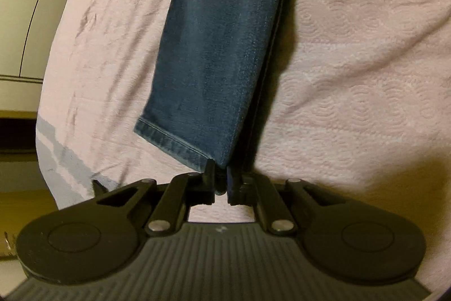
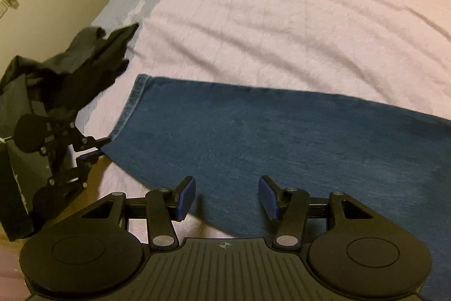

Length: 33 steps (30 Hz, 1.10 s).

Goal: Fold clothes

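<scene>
The jeans (image 2: 253,137) lie flat along the near side of the pink bedspread (image 2: 282,4). Your left gripper (image 1: 222,182) is clamped on the hem corner to lift it, and your right gripper (image 2: 227,196) hangs with jaws apart over the leg's near edge, ready to grip there.

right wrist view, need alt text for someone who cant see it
The open right gripper hovers over the near edge of blue jeans lying flat on a pink bedspread. At left, the left gripper pinches the hem corner, with dark clothing bunched behind it.
</scene>
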Each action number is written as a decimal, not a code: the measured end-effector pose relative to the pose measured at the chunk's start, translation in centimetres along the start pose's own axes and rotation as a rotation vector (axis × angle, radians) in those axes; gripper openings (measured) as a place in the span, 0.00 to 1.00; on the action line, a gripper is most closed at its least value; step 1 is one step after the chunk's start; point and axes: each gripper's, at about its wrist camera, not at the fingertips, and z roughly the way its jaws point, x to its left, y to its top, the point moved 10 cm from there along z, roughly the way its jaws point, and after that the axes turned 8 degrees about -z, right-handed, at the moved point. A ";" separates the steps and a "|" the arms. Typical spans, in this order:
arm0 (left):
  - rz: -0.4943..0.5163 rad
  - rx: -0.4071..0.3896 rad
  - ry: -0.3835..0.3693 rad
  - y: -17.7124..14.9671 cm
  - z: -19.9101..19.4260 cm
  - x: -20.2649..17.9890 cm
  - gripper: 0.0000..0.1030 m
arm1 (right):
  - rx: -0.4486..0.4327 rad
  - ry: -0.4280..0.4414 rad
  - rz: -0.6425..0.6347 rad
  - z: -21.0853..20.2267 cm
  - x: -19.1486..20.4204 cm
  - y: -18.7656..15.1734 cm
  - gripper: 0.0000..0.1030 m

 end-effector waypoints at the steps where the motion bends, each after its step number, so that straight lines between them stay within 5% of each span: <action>1: -0.013 0.002 -0.005 0.0 0.2 0.1 0.06 | 0.011 0.004 -0.004 0.5 0.2 0.0 0.52; 7: -0.019 0.009 -0.027 -0.1 0.2 0.1 0.08 | 0.028 -0.035 0.196 -0.8 -3.8 -3.6 0.52; 16: -0.142 0.071 -0.046 -1.1 -1.0 2.5 0.21 | -0.052 -0.280 0.469 -10.5 -11.2 -9.7 0.54; 19: -0.203 0.092 -0.040 -1.6 -2.4 3.0 0.26 | -0.073 -0.373 0.460 -13.5 -11.9 -10.6 0.65; 24: -0.345 0.131 -0.031 -2.1 -5.6 3.7 0.29 | -0.038 -0.471 0.359 -15.8 -11.6 -10.9 0.67; 28: -0.466 0.166 -0.039 -2.2 -8.5 3.4 0.31 | -0.027 -0.471 0.275 -16.3 -10.0 -10.5 0.67; 33: -0.498 0.180 -0.026 -1.1 -11.3 2.5 0.32 | -0.040 -0.430 0.258 -17.0 -8.9 -10.1 0.67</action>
